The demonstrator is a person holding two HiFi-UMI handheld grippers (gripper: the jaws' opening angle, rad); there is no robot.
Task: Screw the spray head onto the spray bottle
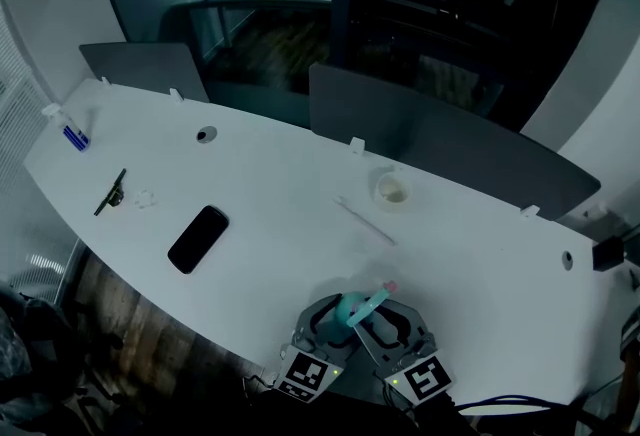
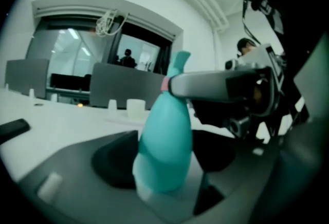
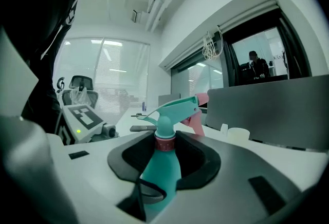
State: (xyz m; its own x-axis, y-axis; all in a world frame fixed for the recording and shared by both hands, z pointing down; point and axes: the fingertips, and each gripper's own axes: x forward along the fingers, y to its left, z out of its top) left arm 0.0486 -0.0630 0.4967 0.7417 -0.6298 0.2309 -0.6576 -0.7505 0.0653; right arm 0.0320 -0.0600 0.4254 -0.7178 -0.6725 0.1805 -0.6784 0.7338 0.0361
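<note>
The bottle (image 3: 164, 166) and its spray head (image 3: 172, 110) are smooth teal plastic with a soft sheen. The pink collar (image 3: 164, 144) looks plastic too. The table (image 1: 280, 184) looks matt white and smooth. The phone (image 1: 198, 238) is glossy black.

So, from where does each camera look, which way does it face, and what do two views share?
Head view: on the person's head, steeply down at the white table; left gripper and right gripper at bottom.
Left gripper view: on the left gripper, along its jaws at the spray bottle; right gripper crosses its neck.
Right gripper view: on the right gripper, toward the spray head; left gripper's marker cube at left.
Shared: both gripper views show the white cup.
</note>
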